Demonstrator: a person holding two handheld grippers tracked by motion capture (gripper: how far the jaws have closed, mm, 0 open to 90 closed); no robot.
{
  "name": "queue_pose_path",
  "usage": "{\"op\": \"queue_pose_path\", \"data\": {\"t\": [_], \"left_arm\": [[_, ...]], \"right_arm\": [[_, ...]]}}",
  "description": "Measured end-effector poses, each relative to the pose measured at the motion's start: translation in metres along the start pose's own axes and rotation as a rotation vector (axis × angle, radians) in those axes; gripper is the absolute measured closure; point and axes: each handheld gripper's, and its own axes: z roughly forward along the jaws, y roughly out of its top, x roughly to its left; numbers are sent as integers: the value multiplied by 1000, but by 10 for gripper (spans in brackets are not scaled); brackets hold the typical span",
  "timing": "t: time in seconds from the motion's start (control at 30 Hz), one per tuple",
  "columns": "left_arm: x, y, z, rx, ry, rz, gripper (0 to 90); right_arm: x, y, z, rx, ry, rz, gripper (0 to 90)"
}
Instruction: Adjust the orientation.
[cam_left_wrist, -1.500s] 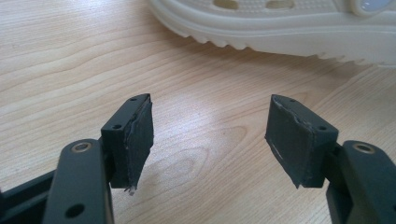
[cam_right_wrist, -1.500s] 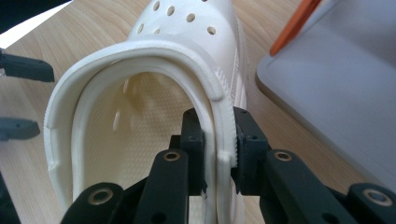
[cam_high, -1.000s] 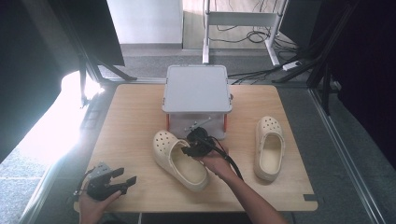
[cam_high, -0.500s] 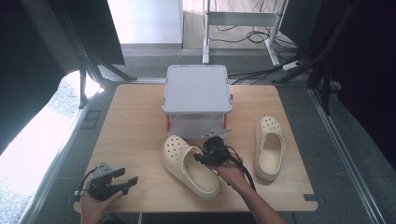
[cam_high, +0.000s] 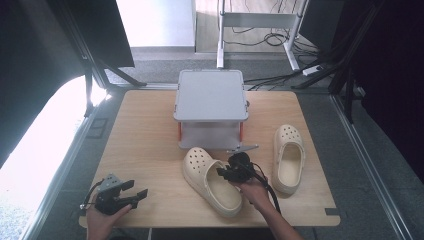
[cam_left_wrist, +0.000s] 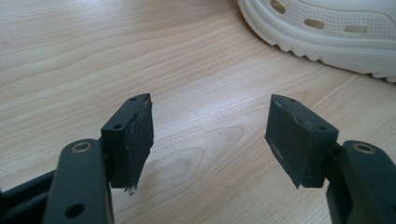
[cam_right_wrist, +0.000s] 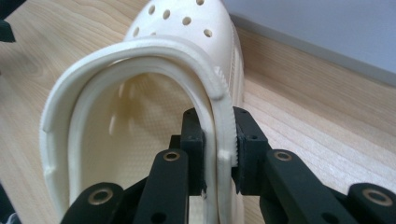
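My right claw (cam_high: 227, 172) is clamped on the side wall of a cream clog (cam_high: 210, 179), one jaw inside and one outside, so the soft rim gives a firm hold for sliding it. The clog lies at six o'clock from the grey box (cam_high: 210, 95), its mate (cam_high: 288, 157) at three o'clock. My left claw (cam_high: 137, 189) rests wide and empty at the table (cam_high: 145, 130) edge, out of the way

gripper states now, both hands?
Left gripper: open, nothing between its jaws, over the table.
Right gripper: closed on the side wall of the cream clog.
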Motion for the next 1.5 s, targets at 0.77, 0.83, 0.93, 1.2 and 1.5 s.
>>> {"op": "queue_pose_path", "data": {"t": [0.77,0.83,0.93,1.2,1.5], "left_arm": [[-2,0,5,12,-3,8,330],[-2,0,6,14,-5,9,330],[-2,-1,7,16,-6,11,331],[-3,-1,5,11,-3,6,330],[-4,3,9,18,-12,24,330]], "right_arm": [[-12,-10,-43,-76,48,-37,494],[-15,-10,-50,-87,38,-33,491],[-20,-10,-55,-93,26,-28,488],[-43,-13,-70,-99,-50,-6,486],[-77,-22,-95,-83,-157,54,521]]}}
